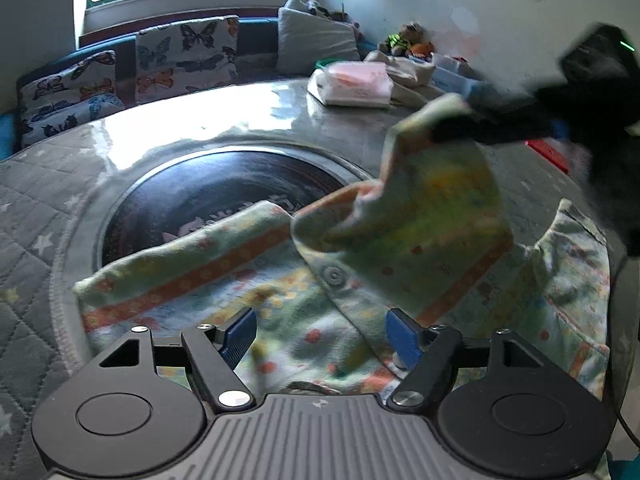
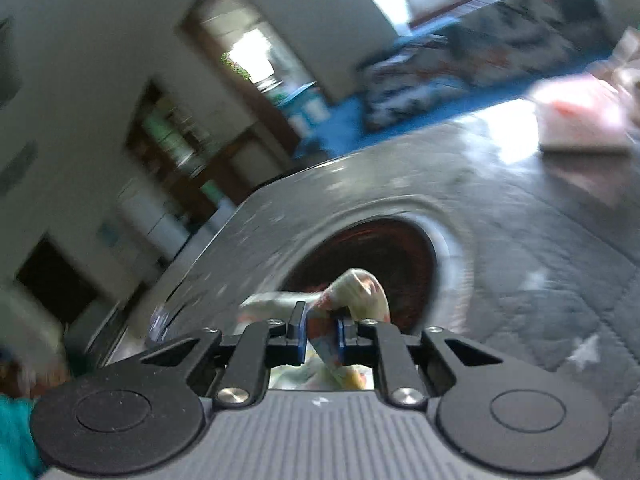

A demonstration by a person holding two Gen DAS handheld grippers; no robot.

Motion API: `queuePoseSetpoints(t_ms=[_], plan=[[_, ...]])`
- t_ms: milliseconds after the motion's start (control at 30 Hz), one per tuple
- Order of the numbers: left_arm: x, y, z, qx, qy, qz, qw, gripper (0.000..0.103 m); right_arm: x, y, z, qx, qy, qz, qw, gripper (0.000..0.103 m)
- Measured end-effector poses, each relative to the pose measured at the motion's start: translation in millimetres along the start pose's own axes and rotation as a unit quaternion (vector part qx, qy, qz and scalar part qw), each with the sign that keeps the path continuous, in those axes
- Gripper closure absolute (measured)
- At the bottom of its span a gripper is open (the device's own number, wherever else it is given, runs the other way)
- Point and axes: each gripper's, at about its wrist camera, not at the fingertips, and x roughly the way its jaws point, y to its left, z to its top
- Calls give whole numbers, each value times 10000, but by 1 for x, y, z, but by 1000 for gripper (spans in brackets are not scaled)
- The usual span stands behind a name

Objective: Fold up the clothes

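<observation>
Now, garment (image 1: 280,304): soft, light, floppy; I expect sagging.
Right gripper (image 2: 322,338): pinching its lifted edge, frame centre.
Left gripper (image 1: 320,334): wide, empty, lower frame.
Hold: hems, corners.

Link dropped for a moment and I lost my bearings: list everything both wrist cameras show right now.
Garment: one, pale green print with orange bands, spread on the table, one flap lifted.
Table: one, glossy grey with a dark round inset.
Quilted cover: one, grey with stars, on the table's left.
Butterfly cushions: two, white with a coloured print, on the bench behind.
Grey pillow: one, beside them.
Tissue pack: one, white and pink, at the far table edge.
Soft toys: several, by the wall.
Left gripper: open above the garment.
Right gripper: shut on the lifted flap.
</observation>
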Motion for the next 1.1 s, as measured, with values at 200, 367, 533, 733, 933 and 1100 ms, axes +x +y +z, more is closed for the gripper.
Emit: queuePoseSetpoints(t_ms=[200, 367, 533, 733, 933, 1100], plan=[[-22, 25, 8, -176, -314, 473, 9982, 28, 11, 52, -41, -1307, 901, 13, 9873, 93], [-22, 57, 23, -587, -366, 1009, 9925, 28, 33, 68, -77, -1966, 1495, -351, 9684, 93], [-3, 89, 32, -902, -159, 1255, 9879, 27, 31, 70, -82, -1949, 1470, -478, 9686, 85], [18, 95, 29, -832, 30, 978, 9917, 35, 25, 64, -75, -1600, 1209, -695, 9772, 75], [3, 81, 25, -566, -304, 737, 9952, 87, 17, 58, -69, -1458, 846, -962, 9810, 88], [-43, 61, 20, -240, -1113, 460, 9924, 88, 8, 63, -66, -1646, 528, -1247, 9770, 90]])
